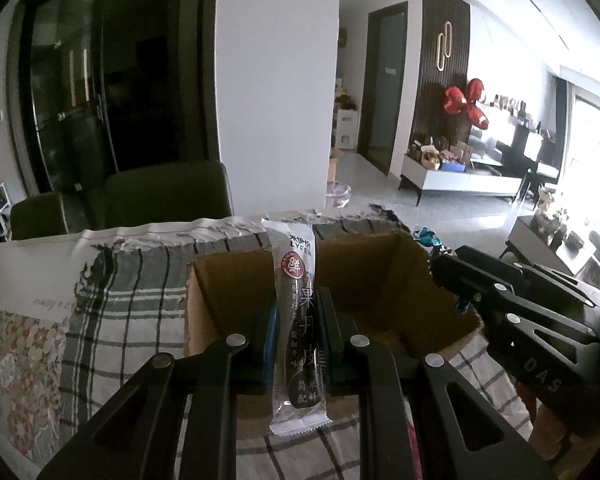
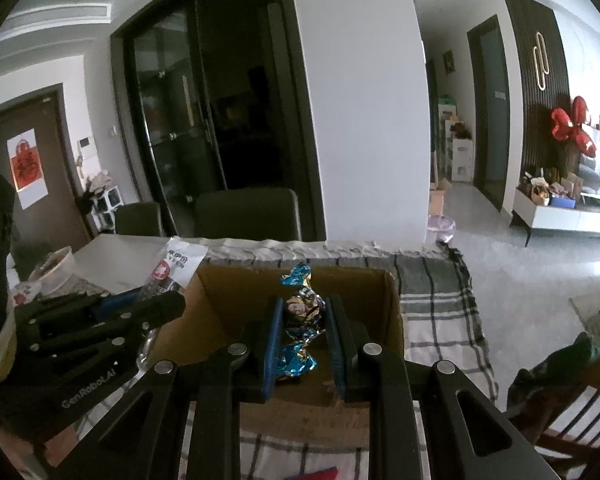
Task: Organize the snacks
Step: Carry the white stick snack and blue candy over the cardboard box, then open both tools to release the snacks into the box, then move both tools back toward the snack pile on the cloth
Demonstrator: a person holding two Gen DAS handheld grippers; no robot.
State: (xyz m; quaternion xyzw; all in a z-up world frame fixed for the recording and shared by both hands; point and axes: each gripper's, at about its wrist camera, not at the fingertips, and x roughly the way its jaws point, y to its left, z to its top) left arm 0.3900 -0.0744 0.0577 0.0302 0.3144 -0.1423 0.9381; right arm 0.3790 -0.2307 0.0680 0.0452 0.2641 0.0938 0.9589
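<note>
My left gripper [image 1: 296, 300] is shut on a long clear snack bar wrapper [image 1: 298, 328] with Chinese print, held upright above an open cardboard box [image 1: 384, 276]. In the right wrist view my right gripper [image 2: 302, 312] is shut on a blue and gold foil candy [image 2: 300, 316], also over the cardboard box [image 2: 236, 292]. The right gripper [image 1: 460, 280] shows at the right of the left wrist view, with the candy's blue end [image 1: 426, 236] sticking out. At the left of the right wrist view, the left gripper [image 2: 168, 296] holds the snack bar wrapper [image 2: 176, 268]. The box's floor is mostly hidden behind the fingers.
The box rests on a grey plaid cloth [image 1: 132, 304] over a table. A floral cover [image 1: 16, 344] lies at the left. A white bowl [image 2: 56, 272] sits at the table's left end. Dark chairs [image 2: 248, 212] stand behind the table. A wooden chair [image 2: 572, 412] is at right.
</note>
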